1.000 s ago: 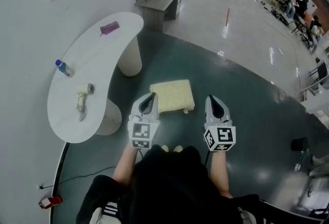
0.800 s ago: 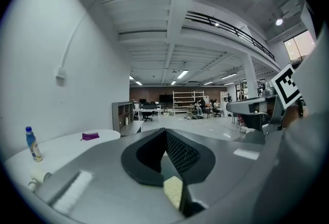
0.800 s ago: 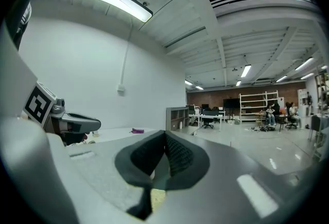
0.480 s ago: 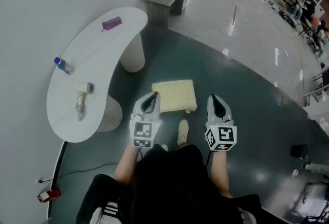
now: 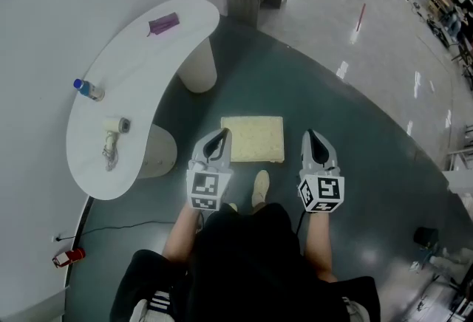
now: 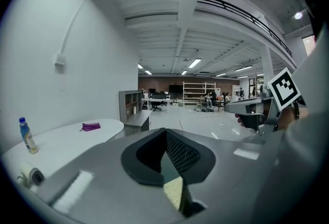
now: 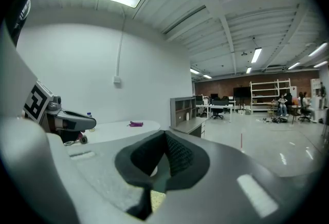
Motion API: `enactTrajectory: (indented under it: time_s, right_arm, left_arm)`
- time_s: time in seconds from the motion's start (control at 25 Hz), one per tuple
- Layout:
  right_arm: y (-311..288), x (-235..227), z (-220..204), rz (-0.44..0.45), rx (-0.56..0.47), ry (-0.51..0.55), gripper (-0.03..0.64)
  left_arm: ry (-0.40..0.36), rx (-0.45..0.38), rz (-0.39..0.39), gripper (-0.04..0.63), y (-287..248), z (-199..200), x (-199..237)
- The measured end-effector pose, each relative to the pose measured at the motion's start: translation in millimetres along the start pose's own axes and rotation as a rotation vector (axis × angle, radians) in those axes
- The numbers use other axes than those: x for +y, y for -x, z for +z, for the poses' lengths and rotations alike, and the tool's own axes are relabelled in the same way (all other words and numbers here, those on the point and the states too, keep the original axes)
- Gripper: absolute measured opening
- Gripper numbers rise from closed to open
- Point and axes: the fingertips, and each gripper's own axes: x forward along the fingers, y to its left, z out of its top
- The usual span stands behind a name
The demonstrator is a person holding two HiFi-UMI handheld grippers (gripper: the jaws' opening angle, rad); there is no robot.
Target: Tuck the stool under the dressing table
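Pale yellow and cushioned, the stool point(image 5: 253, 139) stands on the dark green floor point(image 5: 347, 136), out in the open and apart from the white kidney-shaped dressing table point(image 5: 148, 62), not under its top. The table rests on two rounded pedestal legs against the wall. On its top lie a blue-capped water bottle point(image 5: 88, 90), a white hair dryer point(image 5: 113, 128) with its cord, and a small purple item point(image 5: 164, 23).

The person stands just short of the stool, both bare forearms stretched forward from the body and roughly parallel. The left gripper point(image 5: 220, 138) and the right gripper point(image 5: 310, 137) are held level, side by side, marker cubes toward the person and tips pointing ahead. From above, the left tip overlaps the stool's near left corner, while the right tip sits just beyond its near right corner. Each gripper's jaws meet at the tips with nothing between them; a sliver of stool shows below each pair. One light shoe point(image 5: 259, 188) is stepped forward between the grippers.
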Motion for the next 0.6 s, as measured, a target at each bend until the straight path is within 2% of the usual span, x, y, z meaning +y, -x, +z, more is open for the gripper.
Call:
enactTrajectory:
  time_s: [0.32, 0.6]
  right_arm:
    - [-63.7, -45.4, -28.0, 0.088, 0.078, -0.024, 0.002]
    - [-113.2, -66.0, -65.3, 0.163, 0.150, -0.054, 0.003]
  left_arm:
    - [0.061, 0.089, 0.064, 0.006, -63.2, -22.6, 2.0]
    - [0.077, 0.135, 0.106, 0.007, -119.4, -39.6, 4.9]
